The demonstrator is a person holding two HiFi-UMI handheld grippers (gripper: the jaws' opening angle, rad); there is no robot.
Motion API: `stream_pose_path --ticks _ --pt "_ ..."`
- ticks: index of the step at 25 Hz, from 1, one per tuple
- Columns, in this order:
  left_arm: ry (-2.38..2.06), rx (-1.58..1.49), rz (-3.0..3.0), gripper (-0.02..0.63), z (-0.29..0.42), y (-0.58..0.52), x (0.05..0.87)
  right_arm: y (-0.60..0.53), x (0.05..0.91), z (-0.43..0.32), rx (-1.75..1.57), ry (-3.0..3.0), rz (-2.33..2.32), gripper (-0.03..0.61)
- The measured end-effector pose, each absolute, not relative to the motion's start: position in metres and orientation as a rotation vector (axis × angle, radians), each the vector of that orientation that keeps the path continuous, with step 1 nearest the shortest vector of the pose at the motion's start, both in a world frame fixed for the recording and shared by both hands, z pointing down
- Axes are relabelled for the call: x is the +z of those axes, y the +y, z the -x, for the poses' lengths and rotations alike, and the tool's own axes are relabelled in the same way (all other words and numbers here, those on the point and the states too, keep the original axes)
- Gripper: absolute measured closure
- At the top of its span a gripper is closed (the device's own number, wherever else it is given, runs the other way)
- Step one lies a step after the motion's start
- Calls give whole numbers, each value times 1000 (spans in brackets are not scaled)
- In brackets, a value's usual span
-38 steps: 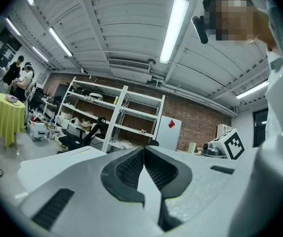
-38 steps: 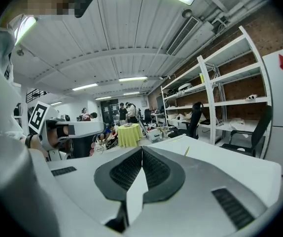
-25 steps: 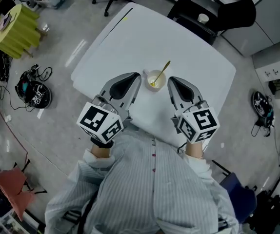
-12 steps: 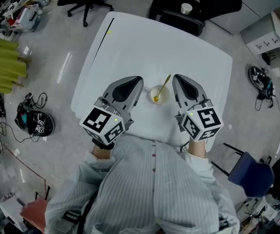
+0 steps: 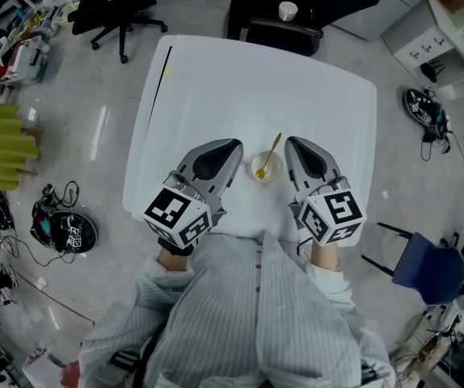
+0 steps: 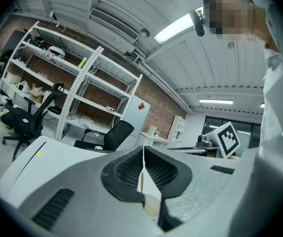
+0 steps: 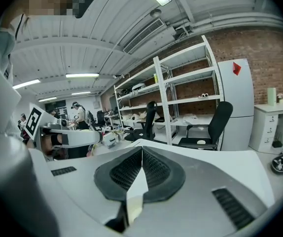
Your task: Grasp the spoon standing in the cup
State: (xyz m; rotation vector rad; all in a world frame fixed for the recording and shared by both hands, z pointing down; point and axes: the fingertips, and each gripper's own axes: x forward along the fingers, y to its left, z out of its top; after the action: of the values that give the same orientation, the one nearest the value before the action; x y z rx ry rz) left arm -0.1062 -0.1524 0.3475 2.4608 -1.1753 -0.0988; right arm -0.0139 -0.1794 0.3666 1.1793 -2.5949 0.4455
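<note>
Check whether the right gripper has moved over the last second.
Yes, forward: the right gripper was level with the cup and now reaches past it, toward the table's far edge.

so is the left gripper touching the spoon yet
Apart. The head view shows the left gripper beside the cup, with the cup's rim between it and the spoon; the left gripper view shows its jaws shut on nothing.
</note>
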Motion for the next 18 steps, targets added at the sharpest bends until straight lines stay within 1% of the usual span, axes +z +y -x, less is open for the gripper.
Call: stream_pose_path --ticks 18 --pt "-1230 -95 -2436 598 85 -145 351 -176 363 -5 429 -2633 -1100 568"
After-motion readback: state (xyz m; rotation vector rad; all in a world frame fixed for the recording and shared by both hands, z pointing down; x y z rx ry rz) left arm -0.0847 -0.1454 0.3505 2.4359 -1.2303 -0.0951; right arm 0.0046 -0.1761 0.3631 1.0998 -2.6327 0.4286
